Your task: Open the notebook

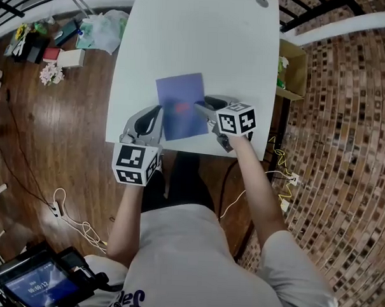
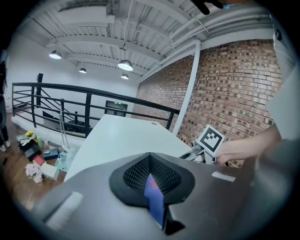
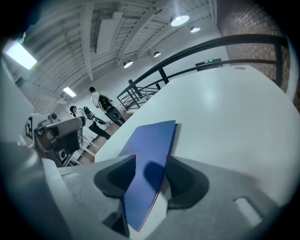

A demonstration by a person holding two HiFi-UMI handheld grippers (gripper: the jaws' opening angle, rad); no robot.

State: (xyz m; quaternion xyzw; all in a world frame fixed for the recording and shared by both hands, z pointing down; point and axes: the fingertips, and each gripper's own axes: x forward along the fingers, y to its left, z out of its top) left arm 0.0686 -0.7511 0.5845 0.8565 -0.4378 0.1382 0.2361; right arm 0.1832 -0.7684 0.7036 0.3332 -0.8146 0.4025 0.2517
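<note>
A closed blue notebook lies on the white table, near its front edge. My left gripper is at the notebook's left edge. In the left gripper view its black pads meet around a sliver of the blue notebook, shut on it. My right gripper is at the notebook's right edge. In the right gripper view the notebook runs edge-on between the two pads, with gaps showing, so the right gripper is open. The notebook's near corner looks lifted off the table there.
A cardboard box stands off the table's right side. Bags and clutter lie on the wooden floor to the left, and cables trail near the person's legs. A black railing runs beyond the table's far end.
</note>
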